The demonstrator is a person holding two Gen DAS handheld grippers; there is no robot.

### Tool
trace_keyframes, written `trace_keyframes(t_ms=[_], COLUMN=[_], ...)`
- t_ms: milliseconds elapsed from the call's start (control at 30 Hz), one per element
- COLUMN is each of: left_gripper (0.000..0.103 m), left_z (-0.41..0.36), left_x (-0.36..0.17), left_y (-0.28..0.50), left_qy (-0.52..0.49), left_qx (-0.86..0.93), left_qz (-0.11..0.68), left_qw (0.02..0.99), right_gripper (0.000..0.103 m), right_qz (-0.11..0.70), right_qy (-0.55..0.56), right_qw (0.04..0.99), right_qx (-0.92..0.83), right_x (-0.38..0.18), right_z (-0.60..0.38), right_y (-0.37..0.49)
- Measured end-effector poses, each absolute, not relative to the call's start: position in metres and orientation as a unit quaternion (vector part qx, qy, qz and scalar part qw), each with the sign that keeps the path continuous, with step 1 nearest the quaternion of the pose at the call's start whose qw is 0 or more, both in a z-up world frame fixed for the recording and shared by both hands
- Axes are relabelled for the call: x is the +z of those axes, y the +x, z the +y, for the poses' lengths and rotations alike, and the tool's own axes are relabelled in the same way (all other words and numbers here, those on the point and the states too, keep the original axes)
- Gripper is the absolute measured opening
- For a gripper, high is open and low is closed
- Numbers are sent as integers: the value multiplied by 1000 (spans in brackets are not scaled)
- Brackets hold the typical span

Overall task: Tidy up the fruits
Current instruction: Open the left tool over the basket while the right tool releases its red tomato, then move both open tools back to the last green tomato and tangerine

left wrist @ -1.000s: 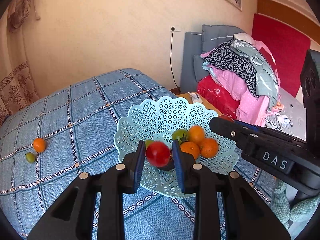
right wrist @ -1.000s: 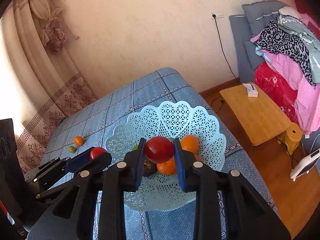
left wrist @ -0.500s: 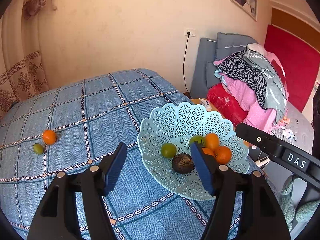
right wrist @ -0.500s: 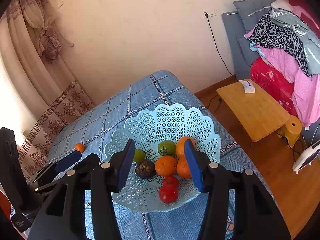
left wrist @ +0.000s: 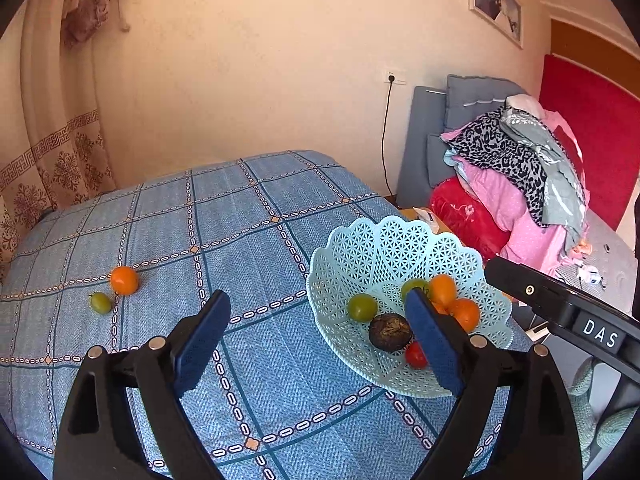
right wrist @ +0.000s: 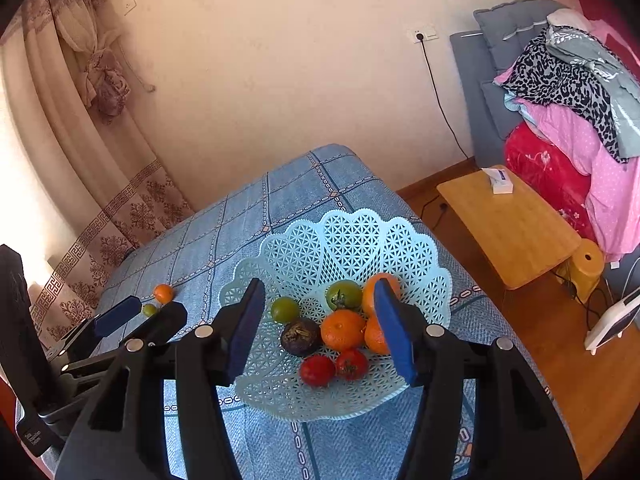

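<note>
Right wrist view: both grippers, left (left wrist: pixel 316 336) and right (right wrist: pixel 320 320), now gape empty, their two tomatoes (right wrist: pixel 334 367) dropped into the basket (right wrist: pixel 352 236) just ahead, leaving two fruits (left wrist: pixel 116 288) beyond the left gripper.

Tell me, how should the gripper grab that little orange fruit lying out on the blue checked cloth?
Come straight down over the small round orange fruit with the open left gripper, closing across its widest middle. The small green fruit sits close at its near-left, so keep the fingers off that side.

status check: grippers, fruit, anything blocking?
Left gripper open, empty; right gripper open, empty over basket. Two red tomatoes in basket. Orange and small green fruit loose on bedspread. Path clear.
</note>
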State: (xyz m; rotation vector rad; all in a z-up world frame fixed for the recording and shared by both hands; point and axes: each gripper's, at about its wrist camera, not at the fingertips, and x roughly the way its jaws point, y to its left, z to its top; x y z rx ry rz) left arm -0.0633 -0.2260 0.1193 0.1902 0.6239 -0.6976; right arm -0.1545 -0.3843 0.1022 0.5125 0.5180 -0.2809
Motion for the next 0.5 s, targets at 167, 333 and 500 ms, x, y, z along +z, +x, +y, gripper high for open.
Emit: trace_keyframes(t_ms=[167, 333, 500], left_gripper=[88, 91, 93], left_z=[-219, -212, -203], left_x=[118, 117, 114], left_y=[-58, -55, -49], left_qy=[88, 88, 90], left_qx=[-327, -322, -310], left_qz=[304, 305, 310], left_qw=[890, 892, 894], right_gripper=[59, 59, 69], right_qz=[255, 262, 267], right_qy=[249, 244, 234], right_qw=[924, 925, 927], right_qx=[-135, -130, -122], right_x=[100, 97, 94], right_z=[-382, -378, -370], right_y=[-153, -150, -145])
